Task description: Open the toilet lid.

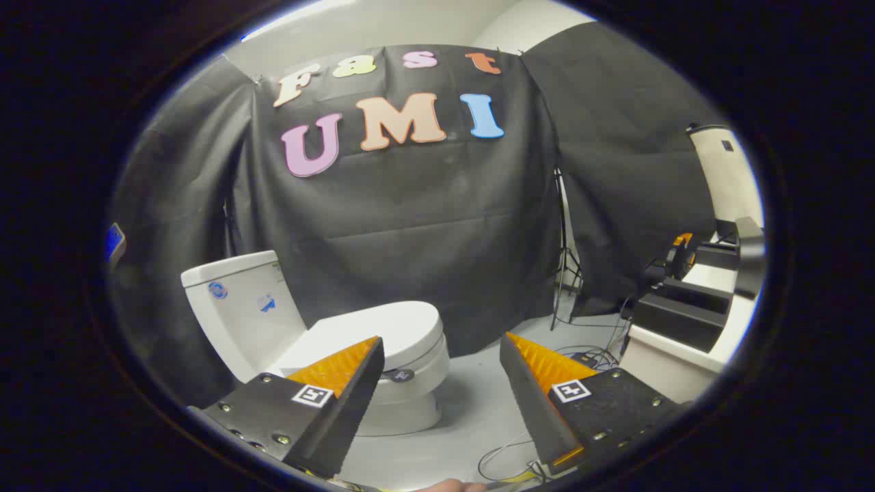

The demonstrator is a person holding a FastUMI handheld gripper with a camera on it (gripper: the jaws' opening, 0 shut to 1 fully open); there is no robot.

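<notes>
Toilet [328, 335] before cloth wall [424, 225] — lid [383, 331] down.

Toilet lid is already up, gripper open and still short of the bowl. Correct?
Not quite. The gripper view shows the toilet lid down flat over the seat, not up. The rest holds: the gripper is open, its fingers apart and short of the toilet.

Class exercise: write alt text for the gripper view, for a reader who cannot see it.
A white toilet with its lid shut stands beyond the open gripper, nearer one finger; nothing lies between the fingers. Black cloth hangs behind, and cables trail across the grey floor.
</notes>
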